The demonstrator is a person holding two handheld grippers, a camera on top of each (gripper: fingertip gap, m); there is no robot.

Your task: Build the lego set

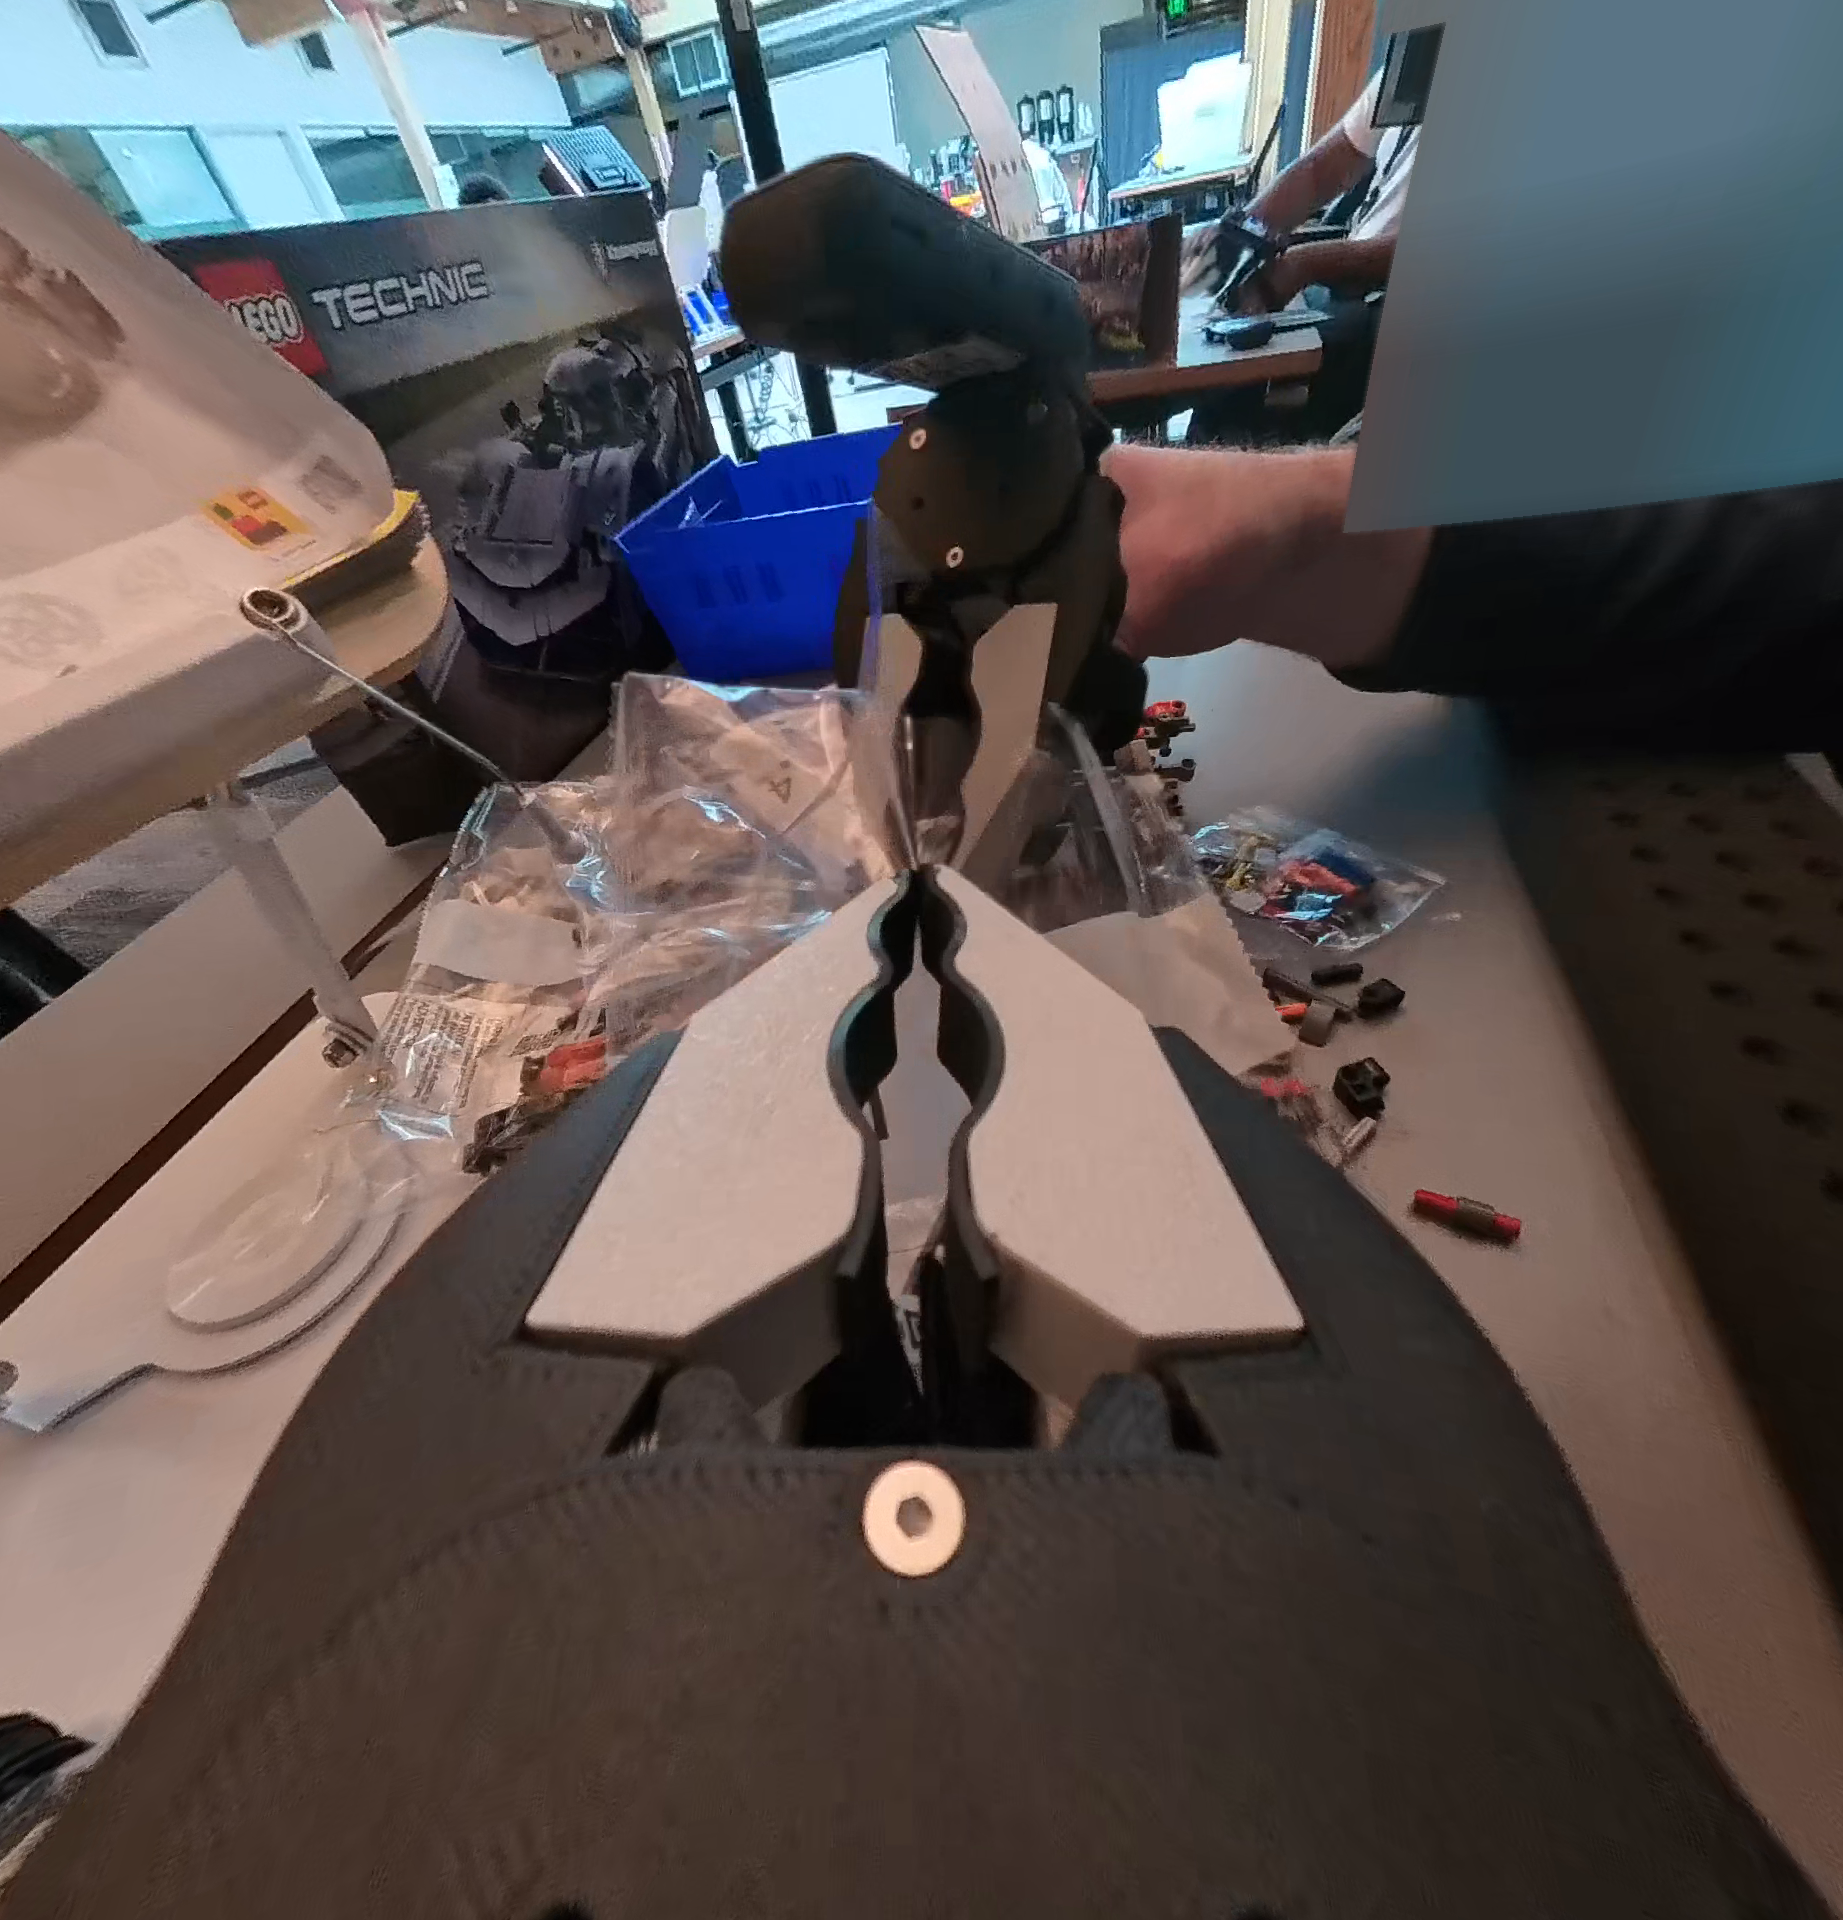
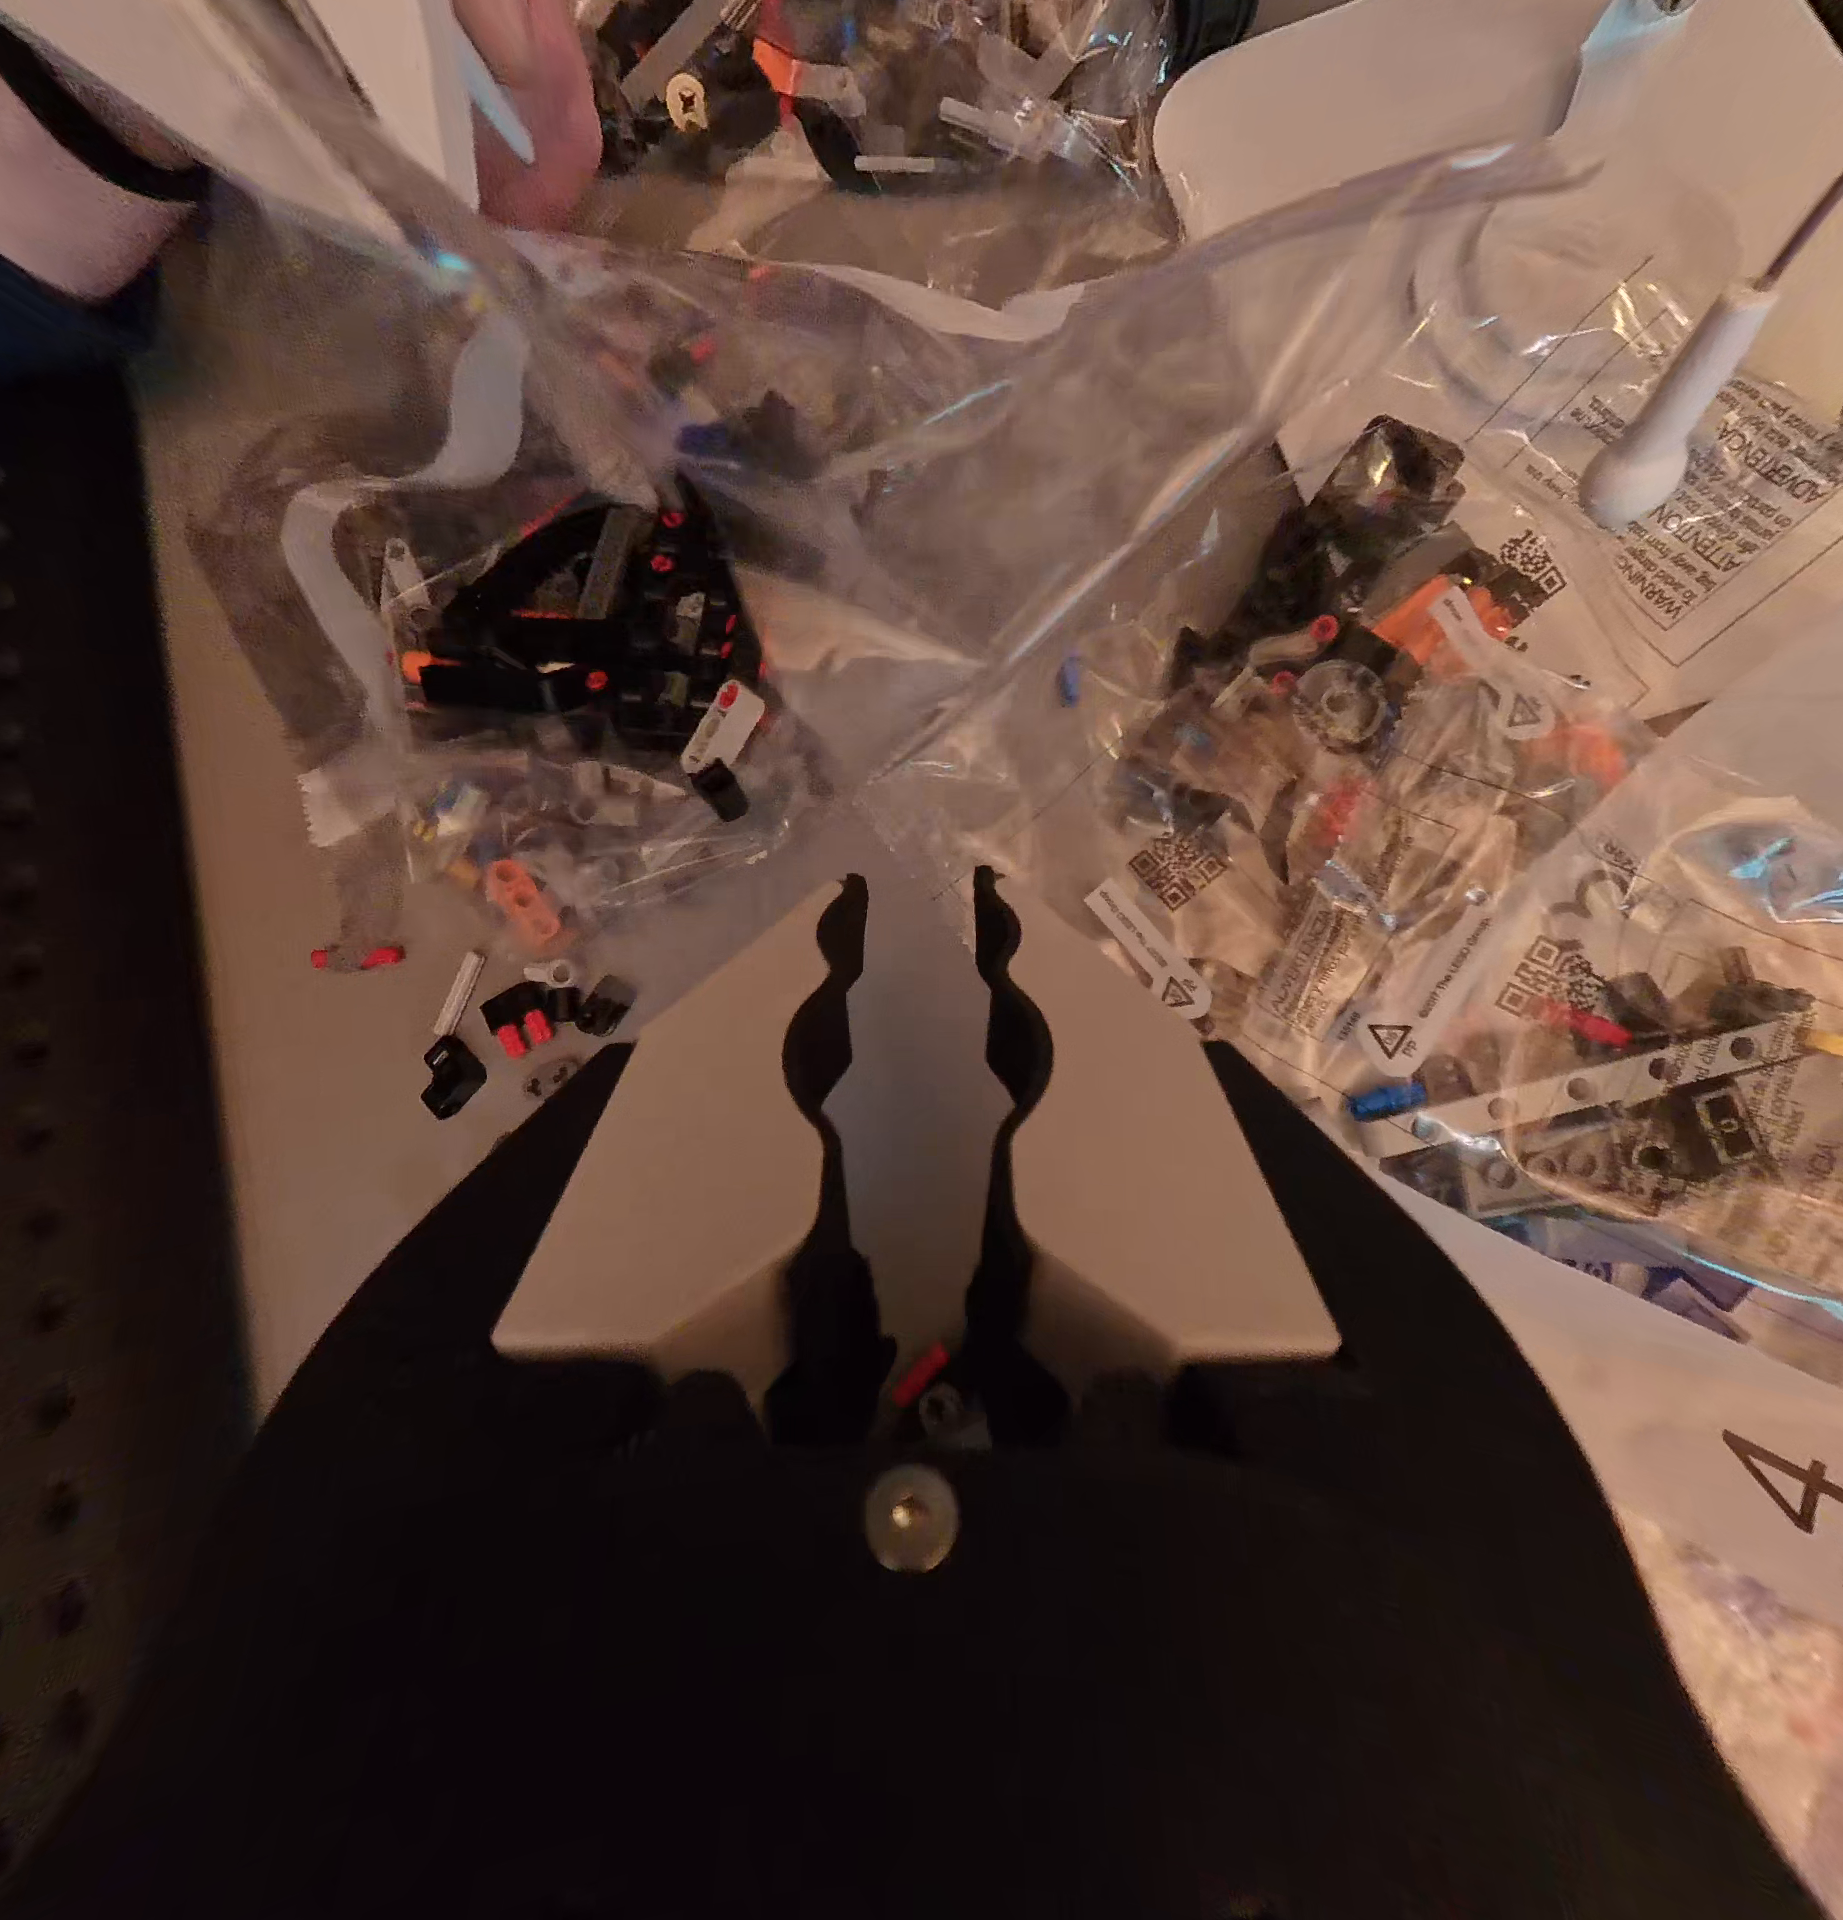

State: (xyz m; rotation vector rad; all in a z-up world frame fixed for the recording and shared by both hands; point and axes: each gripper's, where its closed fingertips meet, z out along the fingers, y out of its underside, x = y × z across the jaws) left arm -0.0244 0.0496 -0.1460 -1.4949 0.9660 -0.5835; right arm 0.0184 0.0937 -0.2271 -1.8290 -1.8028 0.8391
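The left gripper [image 1: 922, 883] pinches a clear bag [image 1: 626, 831] edge — fingers together. The right gripper [image 2: 919, 881] hangs narrowly parted over bare bench [image 2: 273, 1039] between bags.

The left gripper [image 1: 922, 883] is sitting with its jaws closed, tips meeting at a clear plastic bag [image 1: 626, 862]. The right gripper [image 1: 922, 821], held by a hand [image 1: 1223, 551], is pointing down at the same bag. Loose pieces [image 1: 1353, 1049] are lying on the table [image 1: 1582, 1382]. A blue bin [image 1: 761, 561] is standing behind.
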